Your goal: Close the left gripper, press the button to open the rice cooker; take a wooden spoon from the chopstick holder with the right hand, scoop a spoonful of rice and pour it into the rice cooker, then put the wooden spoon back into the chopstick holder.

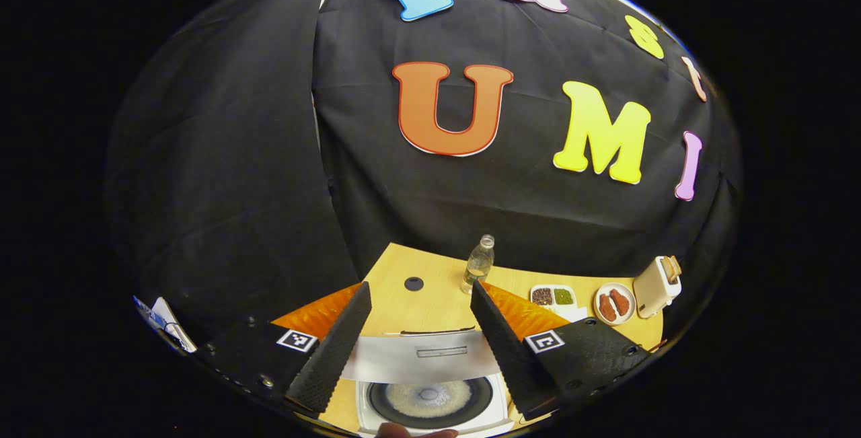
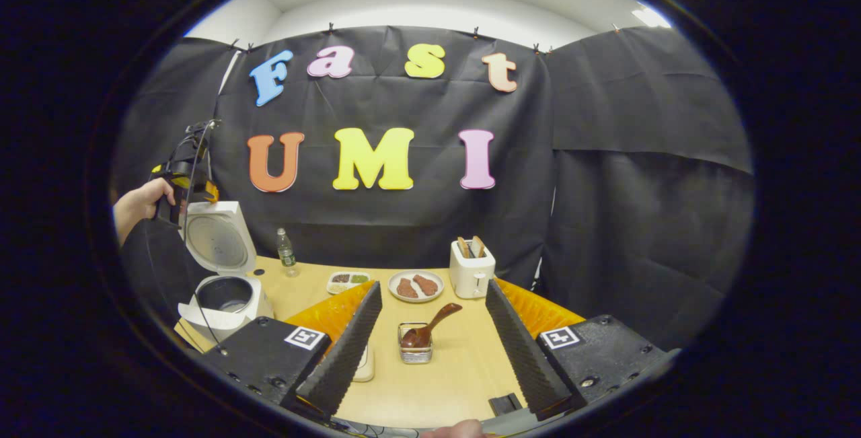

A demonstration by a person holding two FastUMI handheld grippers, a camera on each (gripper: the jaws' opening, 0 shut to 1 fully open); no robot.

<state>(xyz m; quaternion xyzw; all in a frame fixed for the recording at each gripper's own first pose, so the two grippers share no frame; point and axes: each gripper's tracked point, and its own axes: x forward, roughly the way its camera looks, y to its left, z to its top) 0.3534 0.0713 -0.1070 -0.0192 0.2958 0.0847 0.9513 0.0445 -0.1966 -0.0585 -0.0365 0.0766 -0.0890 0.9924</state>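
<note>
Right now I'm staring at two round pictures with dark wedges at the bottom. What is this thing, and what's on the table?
No robot here: a person holds a two-finger gripper in each hand, and a fisheye camera rides on each. The wedges are each gripper's own fingers.

The left gripper view looks down past the left gripper, open and empty, onto the rice cooker, its lid up.

The right gripper view looks across the wooden table past the right gripper, also open and empty. Ahead a wooden spoon stands in a small chopstick holder. Behind are a plate of food, a toaster, a divided tray and a bottle. At left, a hand holds the other gripper above the open cooker.
</note>
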